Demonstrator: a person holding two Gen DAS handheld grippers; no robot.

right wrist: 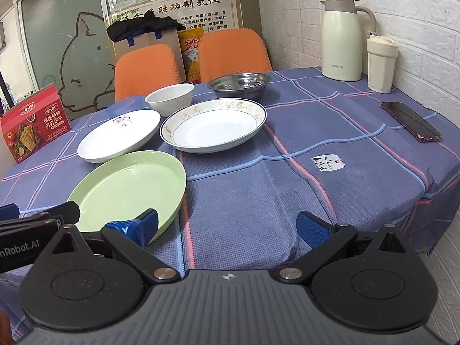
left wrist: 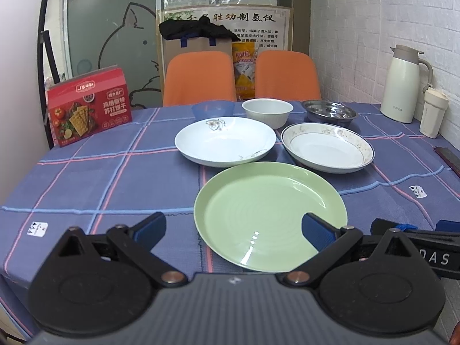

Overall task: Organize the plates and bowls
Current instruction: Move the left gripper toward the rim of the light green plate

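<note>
A green plate (left wrist: 270, 215) (right wrist: 129, 189) lies nearest on the blue checked tablecloth. Behind it sit a white flower-print plate (left wrist: 225, 141) (right wrist: 119, 135) and a gold-rimmed deep plate (left wrist: 327, 148) (right wrist: 212, 125). Further back stand a blue bowl (left wrist: 212, 109), a white bowl (left wrist: 267, 112) (right wrist: 169, 97) and a steel bowl (left wrist: 330, 112) (right wrist: 240, 84). My left gripper (left wrist: 233, 230) is open, its right finger over the green plate's near edge. My right gripper (right wrist: 230, 227) is open too, just right of that plate, nothing between its fingers.
A red cracker box (left wrist: 89, 106) (right wrist: 34, 123) stands at the table's left. A cream thermos jug (left wrist: 402, 83) (right wrist: 342, 37) and a cup (left wrist: 432, 113) (right wrist: 381, 63) stand by the brick wall at right. A phone (right wrist: 411, 120) lies near the right edge. Two orange chairs (left wrist: 198, 77) sit behind.
</note>
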